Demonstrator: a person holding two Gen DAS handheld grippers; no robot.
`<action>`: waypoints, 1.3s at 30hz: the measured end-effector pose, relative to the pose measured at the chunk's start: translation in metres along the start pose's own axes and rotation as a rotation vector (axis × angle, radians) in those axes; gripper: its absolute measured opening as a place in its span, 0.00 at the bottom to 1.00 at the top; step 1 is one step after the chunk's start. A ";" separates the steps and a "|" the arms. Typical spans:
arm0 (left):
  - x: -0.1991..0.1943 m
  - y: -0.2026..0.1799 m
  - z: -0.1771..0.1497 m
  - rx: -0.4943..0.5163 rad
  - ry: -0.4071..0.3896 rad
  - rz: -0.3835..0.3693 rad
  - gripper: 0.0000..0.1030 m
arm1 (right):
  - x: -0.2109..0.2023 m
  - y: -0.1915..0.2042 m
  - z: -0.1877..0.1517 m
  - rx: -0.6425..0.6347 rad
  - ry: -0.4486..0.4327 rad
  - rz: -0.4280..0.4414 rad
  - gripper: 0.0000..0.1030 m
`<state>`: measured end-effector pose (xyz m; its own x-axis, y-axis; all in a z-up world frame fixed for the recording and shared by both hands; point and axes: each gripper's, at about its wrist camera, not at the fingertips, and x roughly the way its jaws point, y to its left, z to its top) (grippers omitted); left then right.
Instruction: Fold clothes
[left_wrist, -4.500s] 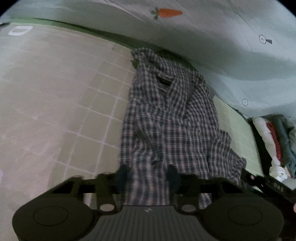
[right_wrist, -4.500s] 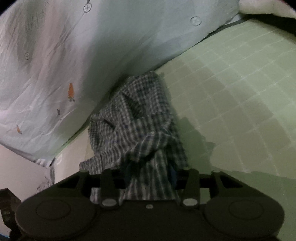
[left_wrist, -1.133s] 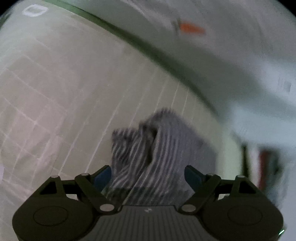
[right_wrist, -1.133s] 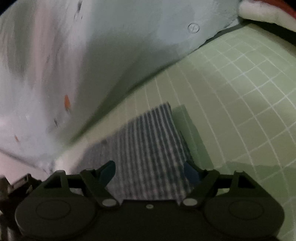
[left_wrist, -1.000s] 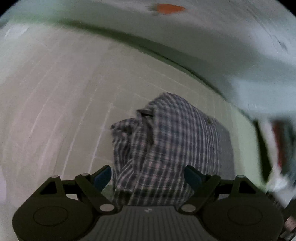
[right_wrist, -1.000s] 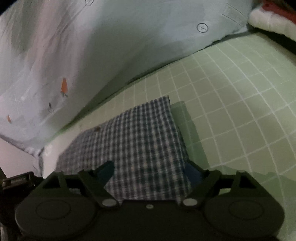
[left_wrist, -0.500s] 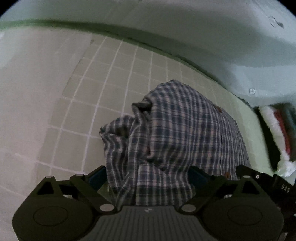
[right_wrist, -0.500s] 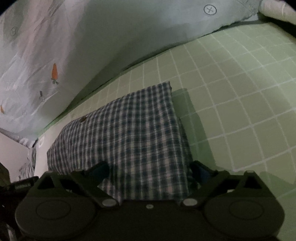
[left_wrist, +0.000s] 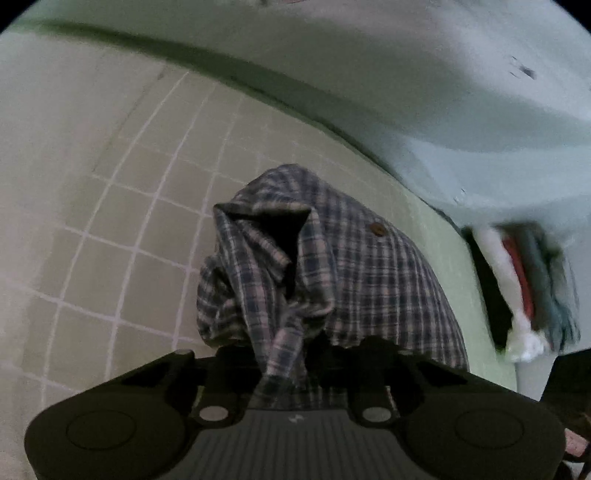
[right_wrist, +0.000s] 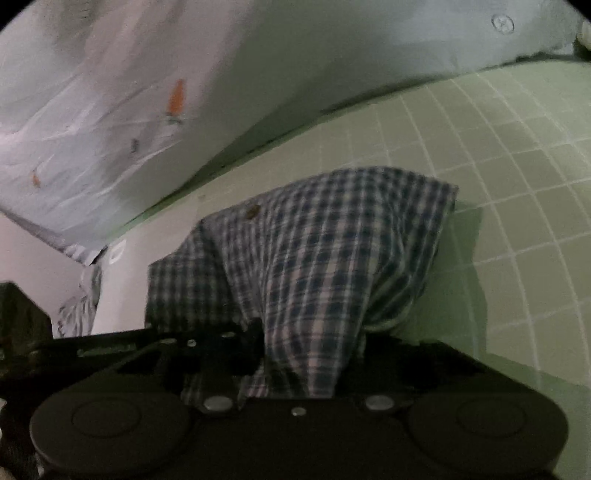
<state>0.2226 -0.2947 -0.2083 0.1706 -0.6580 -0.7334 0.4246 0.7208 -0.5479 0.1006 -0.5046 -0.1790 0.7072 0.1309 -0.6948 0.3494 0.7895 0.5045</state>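
Note:
A blue and white plaid shirt (left_wrist: 369, 280) lies partly folded on the green gridded mat (left_wrist: 122, 206). Its collar opening and a brown button face up in the left wrist view. My left gripper (left_wrist: 291, 354) is shut on the near left edge of the shirt, and the cloth bunches up between the fingers. My right gripper (right_wrist: 303, 354) is shut on the near right edge of the shirt (right_wrist: 332, 251), which rises in a tent from the mat (right_wrist: 517, 192). The fingertips of both grippers are hidden by cloth.
A pale sheet with carrot prints (right_wrist: 177, 96) hangs along the far edge of the mat. A stack of folded clothes (left_wrist: 528, 280) sits at the right in the left wrist view. The other gripper's dark body (right_wrist: 110, 347) shows at the left of the right wrist view.
Both grippers were open over the folded shirt half a second ago. Now both have shut on its near edge, and the cloth is lifted and bunched.

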 end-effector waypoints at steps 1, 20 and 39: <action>-0.006 -0.004 -0.005 0.020 0.005 -0.007 0.18 | -0.008 0.006 -0.007 -0.021 -0.009 -0.010 0.32; -0.034 -0.153 -0.103 0.258 0.063 -0.241 0.17 | -0.200 -0.033 -0.072 0.021 -0.248 -0.234 0.30; 0.014 -0.483 -0.063 0.380 -0.250 -0.491 0.17 | -0.422 -0.199 0.099 -0.346 -0.581 -0.276 0.30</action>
<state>-0.0363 -0.6380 0.0208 0.0596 -0.9537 -0.2947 0.7815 0.2283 -0.5806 -0.2066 -0.7769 0.0647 0.8669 -0.3639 -0.3407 0.4160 0.9047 0.0922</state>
